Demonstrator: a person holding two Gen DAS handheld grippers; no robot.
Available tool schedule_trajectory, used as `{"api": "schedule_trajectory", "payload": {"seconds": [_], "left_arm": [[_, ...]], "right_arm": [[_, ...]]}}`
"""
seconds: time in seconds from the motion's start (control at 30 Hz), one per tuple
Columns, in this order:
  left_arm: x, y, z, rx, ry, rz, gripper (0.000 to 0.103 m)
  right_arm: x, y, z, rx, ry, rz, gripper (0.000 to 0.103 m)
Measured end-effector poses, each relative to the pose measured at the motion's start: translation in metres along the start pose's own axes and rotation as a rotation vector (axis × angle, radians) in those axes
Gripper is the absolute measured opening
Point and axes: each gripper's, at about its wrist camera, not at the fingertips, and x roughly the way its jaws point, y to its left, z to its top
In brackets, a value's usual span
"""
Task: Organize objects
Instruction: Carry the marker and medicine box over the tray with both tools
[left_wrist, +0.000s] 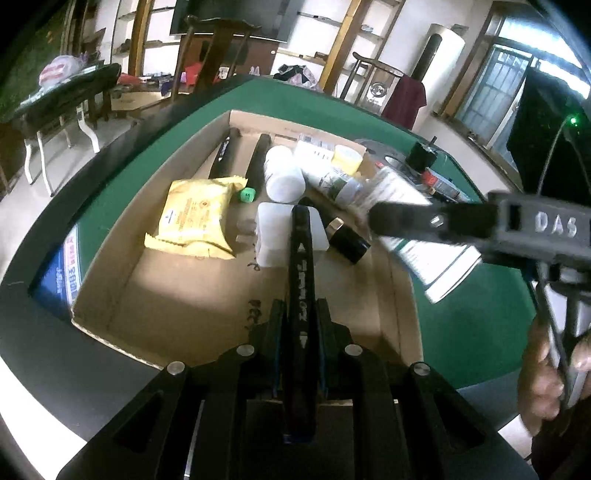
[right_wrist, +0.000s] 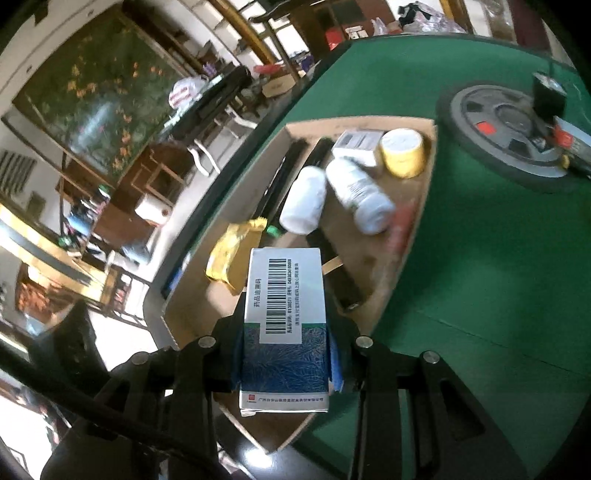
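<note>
**Two loads over a crowded box: where this could slip**

The green surface (right_wrist: 480, 258) carries an open cardboard box (left_wrist: 122, 295) that sits toward its left edge, and the box is already well filled along its far wall. That crowding is the main hazard: anything set down carelessly will land on top of something, not on bare cardboard.

The right gripper (right_wrist: 284, 354) is clenched on a blue-and-white medicine carton (right_wrist: 284, 314), held upright with its barcode face toward the camera, over the near corner of the box. The pads grip only its lower part, so the tall top could tip if it catches the box wall or is let go at a slant. In the left wrist view the carton is blurred, so a fast approach may knock the two white bottles (right_wrist: 332, 199) lying loose on their sides; round and unsupported, they would probably roll.

The left gripper (left_wrist: 299, 321) is closed on a slim black pen-like tool (left_wrist: 302, 273), its tip over a translucent white container (left_wrist: 269, 236) mid-box. Released there, it would likely rest crooked across that container or the black gold-banded cap (left_wrist: 347, 240) beside it.

The yellow sachet (left_wrist: 195, 221) and a small green die (left_wrist: 246, 194) lie near the left wall; the die is easily buried.
</note>
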Motion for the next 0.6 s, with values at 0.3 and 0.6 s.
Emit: {"api": "schedule_trajectory", "payload": {"seconds": [0.3, 0.6], "left_arm": [[-0.017, 0.016, 0.000, -0.035, -0.043, -0.035, 0.051], [-0.034, 0.042, 0.004, -0.144, -0.112, -0.098, 0.051]], "right_arm": [[0.015, 0.013, -0.013, -0.076, 0.016, -0.136, 0.033], [0.002, 0.000, -0.005, 0.004, -0.015, -0.116, 0.042]]}}
